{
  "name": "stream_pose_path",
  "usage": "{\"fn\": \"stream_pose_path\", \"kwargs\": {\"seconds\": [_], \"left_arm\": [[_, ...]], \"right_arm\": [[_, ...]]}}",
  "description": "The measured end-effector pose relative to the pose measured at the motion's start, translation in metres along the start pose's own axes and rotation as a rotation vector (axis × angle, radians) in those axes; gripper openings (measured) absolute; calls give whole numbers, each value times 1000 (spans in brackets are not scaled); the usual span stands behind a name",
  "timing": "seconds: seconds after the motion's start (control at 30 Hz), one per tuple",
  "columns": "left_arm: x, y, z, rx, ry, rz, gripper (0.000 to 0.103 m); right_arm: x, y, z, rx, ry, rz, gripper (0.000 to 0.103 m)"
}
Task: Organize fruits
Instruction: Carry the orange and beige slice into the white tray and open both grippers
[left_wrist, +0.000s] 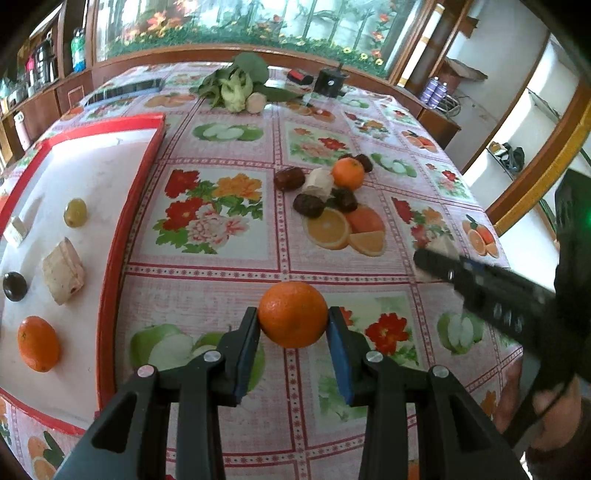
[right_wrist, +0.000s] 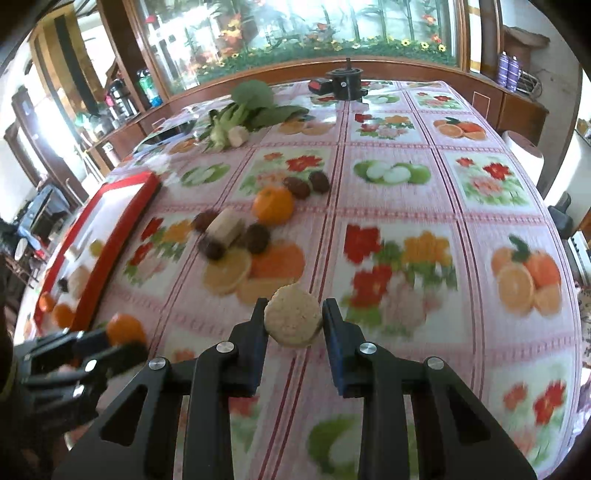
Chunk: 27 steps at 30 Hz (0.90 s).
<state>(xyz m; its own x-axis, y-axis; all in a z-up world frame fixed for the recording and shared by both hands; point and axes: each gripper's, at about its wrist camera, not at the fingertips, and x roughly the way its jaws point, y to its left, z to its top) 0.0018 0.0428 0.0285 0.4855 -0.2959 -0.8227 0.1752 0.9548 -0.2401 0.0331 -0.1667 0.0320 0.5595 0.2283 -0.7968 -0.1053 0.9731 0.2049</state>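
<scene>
Left wrist view: an orange (left_wrist: 292, 314) is held in the left claw (left_wrist: 292, 325) above the tabletop (left_wrist: 221, 273), right of the red-rimmed tray (left_wrist: 110, 258). The right claw (right_wrist: 293, 321) is closed around a pale round chunk (right_wrist: 293, 315). Both are best carried level and set in bare tray spots beside like pieces.

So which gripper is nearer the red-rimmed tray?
Left. The left gripper, holding an orange, is just beside the tray; the right gripper, gripping a beige chunk, is farther right.
</scene>
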Motion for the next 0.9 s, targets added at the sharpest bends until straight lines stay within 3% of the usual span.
{"fn": "stream_pose_path", "kwargs": {"seconds": [0.4,0.67,0.9], "left_arm": [[-26,16,8,12,-65,-17,40],[-49,67,14,-57,-120,44,39],[-63,129,23,-135,-149,145,39]], "right_arm": [[-6,42,2,7,12,45,28],[9,106,21,-74,28,111,28],[31,157,44,-90,49,185,28]]}}
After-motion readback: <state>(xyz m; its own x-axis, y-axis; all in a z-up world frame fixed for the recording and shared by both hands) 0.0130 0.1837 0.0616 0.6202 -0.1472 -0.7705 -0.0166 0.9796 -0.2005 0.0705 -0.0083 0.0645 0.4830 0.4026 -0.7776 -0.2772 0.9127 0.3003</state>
